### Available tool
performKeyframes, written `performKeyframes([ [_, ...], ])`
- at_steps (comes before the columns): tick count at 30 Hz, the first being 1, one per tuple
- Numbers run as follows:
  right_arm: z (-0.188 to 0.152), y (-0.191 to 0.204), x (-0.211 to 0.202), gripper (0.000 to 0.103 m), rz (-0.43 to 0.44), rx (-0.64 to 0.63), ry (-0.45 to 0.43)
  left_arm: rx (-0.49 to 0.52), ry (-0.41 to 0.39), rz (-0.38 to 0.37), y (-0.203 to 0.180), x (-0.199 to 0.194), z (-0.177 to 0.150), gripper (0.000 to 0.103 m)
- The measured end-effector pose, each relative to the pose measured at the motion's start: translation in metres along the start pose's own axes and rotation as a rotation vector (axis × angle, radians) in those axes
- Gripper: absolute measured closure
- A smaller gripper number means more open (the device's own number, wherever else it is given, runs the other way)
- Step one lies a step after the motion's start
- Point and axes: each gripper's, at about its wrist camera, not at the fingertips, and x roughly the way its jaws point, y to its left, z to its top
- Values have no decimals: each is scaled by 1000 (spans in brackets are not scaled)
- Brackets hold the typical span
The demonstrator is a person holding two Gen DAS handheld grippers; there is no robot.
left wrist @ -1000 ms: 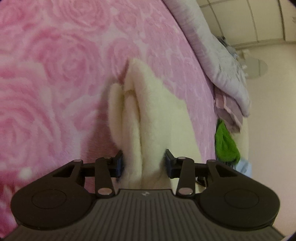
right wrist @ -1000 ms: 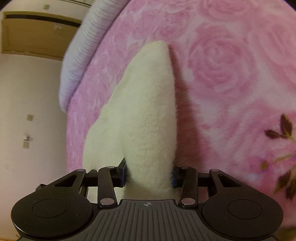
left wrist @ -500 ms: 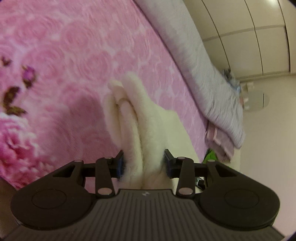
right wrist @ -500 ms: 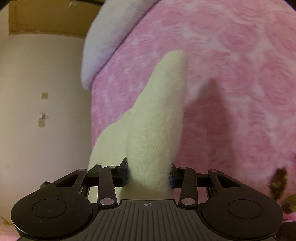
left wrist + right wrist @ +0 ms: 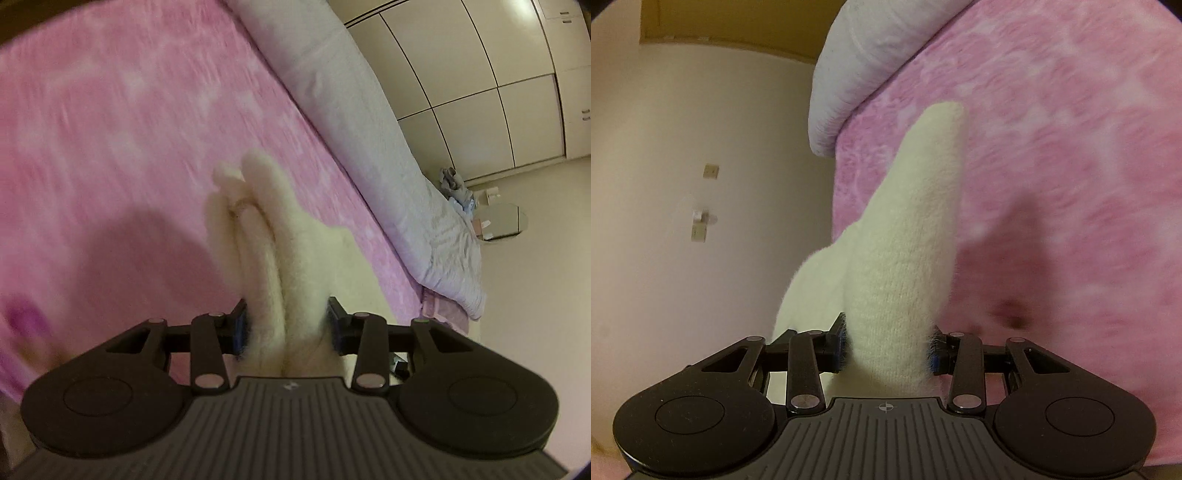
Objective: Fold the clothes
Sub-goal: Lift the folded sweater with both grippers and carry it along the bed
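Both grippers (image 5: 286,326) (image 5: 888,349) pinch cream garment (image 5: 280,258) (image 5: 905,258); wardrobe (image 5: 480,74) only in left view.

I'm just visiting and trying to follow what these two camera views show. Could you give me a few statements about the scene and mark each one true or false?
1. Both sets of jaws are clamped on the same kind of fluffy cream garment. True: the left gripper and the right gripper each pinch a bunch of it.
2. The bed cover is plain blue. False: it is pink with a pale pattern.
3. A pale grey quilt lies along the edge of the pink cover. True.
4. The right gripper is empty. False: cream fabric fills the space between its jaws.
5. Panelled wardrobe doors show in the left view. True.
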Motion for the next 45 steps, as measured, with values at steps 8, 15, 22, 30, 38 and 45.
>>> performKeyframes([
  [8, -1, 84, 171, 65, 23, 60, -63, 87, 40, 34, 80, -58, 143, 68],
  [15, 35, 107, 278, 65, 26, 21, -50, 80, -10, 30, 142, -55, 215, 68],
  [22, 72, 106, 355, 65, 11, -35, -46, 96, -33, 19, 192, -37, 273, 68],
  [30, 89, 87, 414, 62, -34, -52, -114, 120, 1, 36, 253, 13, 311, 66],
  [38, 79, 81, 445, 46, -331, -121, -77, 83, 34, 89, 293, 9, 310, 67],
  [45, 50, 89, 416, 46, -369, -112, -68, 71, 49, 132, 293, -48, 287, 66],
])
